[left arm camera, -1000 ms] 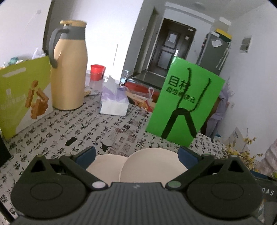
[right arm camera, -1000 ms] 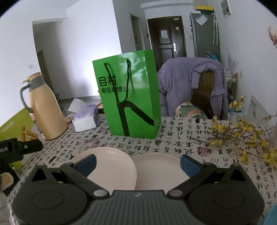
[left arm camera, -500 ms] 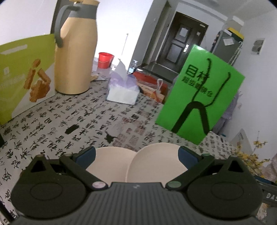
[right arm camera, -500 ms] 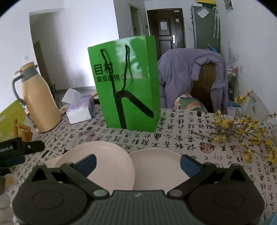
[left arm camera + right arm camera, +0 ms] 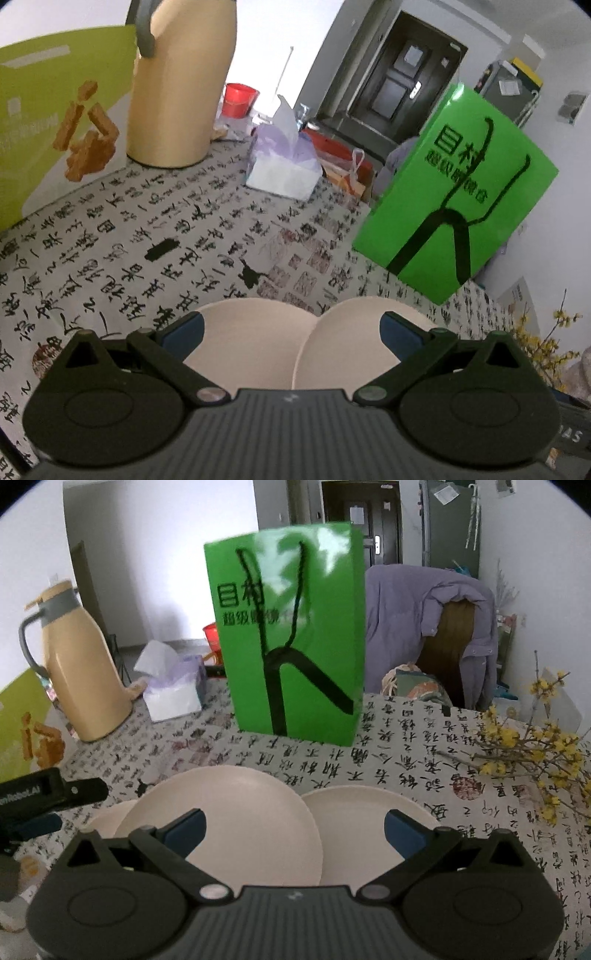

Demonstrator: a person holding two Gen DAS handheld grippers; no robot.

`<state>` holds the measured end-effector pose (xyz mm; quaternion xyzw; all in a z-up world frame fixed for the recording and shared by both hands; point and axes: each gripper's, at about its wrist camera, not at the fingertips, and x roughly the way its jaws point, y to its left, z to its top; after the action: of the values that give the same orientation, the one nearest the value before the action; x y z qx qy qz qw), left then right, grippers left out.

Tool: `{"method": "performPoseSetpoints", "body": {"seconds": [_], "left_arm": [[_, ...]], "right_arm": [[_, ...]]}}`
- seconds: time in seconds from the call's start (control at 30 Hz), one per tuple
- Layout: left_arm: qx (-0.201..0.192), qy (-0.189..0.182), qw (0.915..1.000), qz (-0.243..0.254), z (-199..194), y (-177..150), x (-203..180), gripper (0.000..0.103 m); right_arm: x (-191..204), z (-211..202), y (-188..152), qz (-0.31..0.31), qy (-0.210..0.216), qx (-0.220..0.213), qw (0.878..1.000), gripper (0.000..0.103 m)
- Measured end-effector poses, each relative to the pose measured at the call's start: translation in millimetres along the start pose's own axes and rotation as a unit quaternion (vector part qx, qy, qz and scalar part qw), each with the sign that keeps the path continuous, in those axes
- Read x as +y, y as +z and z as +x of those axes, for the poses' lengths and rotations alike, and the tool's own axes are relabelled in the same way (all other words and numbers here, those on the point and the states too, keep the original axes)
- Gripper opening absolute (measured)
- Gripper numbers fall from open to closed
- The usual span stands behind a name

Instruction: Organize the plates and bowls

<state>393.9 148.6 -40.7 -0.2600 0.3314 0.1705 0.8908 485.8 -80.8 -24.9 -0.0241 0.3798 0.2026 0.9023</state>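
A calligraphy-printed tablecloth (image 5: 369,760) carries a glossy green paper bag (image 5: 291,642), then three smooth, round cream plates: middle plate (image 5: 236,812) overlapping right plate (image 5: 354,830) and left plate (image 5: 107,814). Right gripper (image 5: 293,829) and left gripper (image 5: 290,332) hover wide, empty.

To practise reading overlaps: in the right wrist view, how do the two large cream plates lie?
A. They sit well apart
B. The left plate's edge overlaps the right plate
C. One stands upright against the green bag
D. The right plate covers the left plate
B: the left plate has its rim lying over the near edge of the right plate.
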Motion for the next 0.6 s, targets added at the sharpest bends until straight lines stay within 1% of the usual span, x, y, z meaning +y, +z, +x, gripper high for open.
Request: {"method": "performPoseSetpoints", "body": {"seconds": [0.1,0.17,0.2,0.27,0.33,0.4,0.47,0.53,0.6], "left_arm": [[0.018,0.002,0.9998,0.004,7,-3,-2,0.103],[0.030,0.012,0.9994,-0.011,12,-7,-2,0.103],[0.037,0.013,0.9992,-0.011,14,-9,-3,0.102],[0.057,0.007,0.9983,-0.014,20,-12,-5,0.096],[0.072,0.000,0.9972,-0.018,25,-16,-5,0.095],[0.082,-0.003,0.9965,-0.016,30,-19,-7,0.092],[0.088,0.005,0.9960,-0.013,34,-23,-9,0.083],[0.095,0.004,0.9954,-0.011,38,-25,-10,0.080],[0.099,0.002,0.9950,-0.011,40,-26,-10,0.078]], "right_arm": [[1,10,-2,0.005,-0.009,0.015,1.000,0.100],[-2,17,-4,0.014,-0.017,0.030,0.999,0.099],[-5,20,-5,0.021,-0.021,0.037,0.999,0.098],[-11,26,-8,0.034,-0.020,0.050,0.998,0.097],[-17,31,-9,0.046,-0.016,0.058,0.997,0.092],[-20,35,-11,0.047,-0.021,0.066,0.997,0.091],[-21,39,-11,0.038,-0.027,0.074,0.996,0.088],[-22,42,-12,0.037,-0.023,0.085,0.995,0.080],[-23,45,-13,0.038,-0.013,0.095,0.995,0.075]]}}
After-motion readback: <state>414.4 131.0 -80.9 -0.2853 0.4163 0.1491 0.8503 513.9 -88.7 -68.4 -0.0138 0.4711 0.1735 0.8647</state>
